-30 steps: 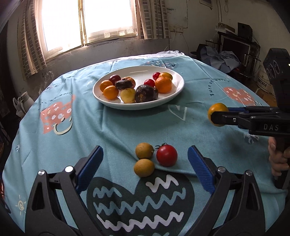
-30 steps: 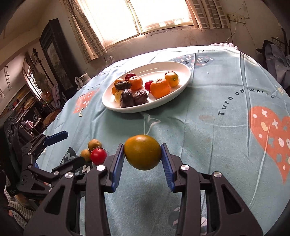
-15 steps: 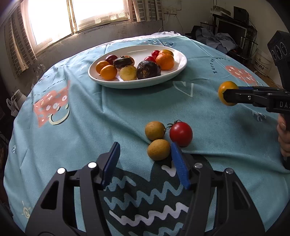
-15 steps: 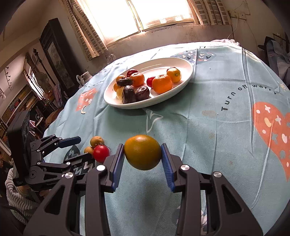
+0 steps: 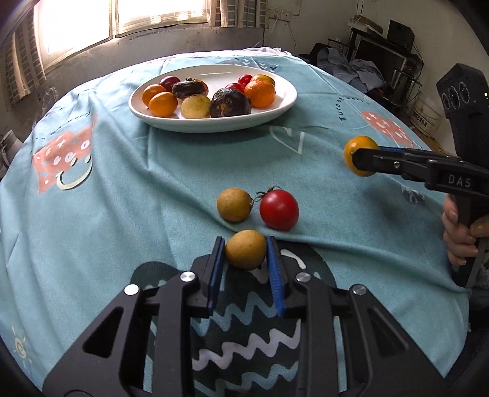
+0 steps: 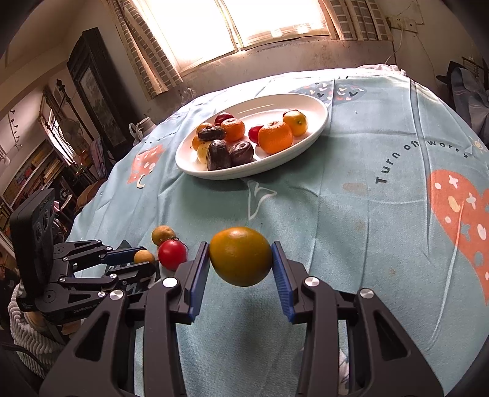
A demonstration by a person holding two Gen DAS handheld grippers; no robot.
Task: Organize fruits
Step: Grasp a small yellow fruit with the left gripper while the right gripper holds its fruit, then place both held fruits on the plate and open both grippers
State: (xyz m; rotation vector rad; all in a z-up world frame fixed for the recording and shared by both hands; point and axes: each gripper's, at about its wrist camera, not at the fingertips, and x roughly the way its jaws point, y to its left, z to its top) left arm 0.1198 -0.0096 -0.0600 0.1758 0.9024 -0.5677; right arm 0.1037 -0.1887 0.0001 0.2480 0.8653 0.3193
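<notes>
Left gripper [image 5: 246, 244] fingers have just been closing and now pinch a small round tan fruit [image 5: 245, 249], dull matte skin, sitting on the surface. Right gripper [image 6: 240, 255] fingers clamped on a smooth orange-yellow citrus [image 6: 240, 256], held clear above the cloth. Both grippers: black plastic frames, blue ribbed pads [image 5: 215, 268], silver screws

Just beyond the pinched fruit: a second tan fruit [image 5: 234, 204] and a glossy red tomato [image 5: 279, 209] with a green stem, side by side, close but apart

Farther back, a white oval glazed plate [image 5: 287, 102] holds oranges, small red tomatoes, one pale yellow fruit and a few dark wrinkled ones

Surface is round, covered in a teal woven tablecloth [image 5: 122, 195], creased, printed with coral hearts, a dark heart with white zigzags, and lettering. Bright window [image 6: 259, 21] behind with checked curtains, dark cabinet to one side, cluttered shelves and clothes to the other. A hand [image 5: 460, 232] grips the right gripper's handle
</notes>
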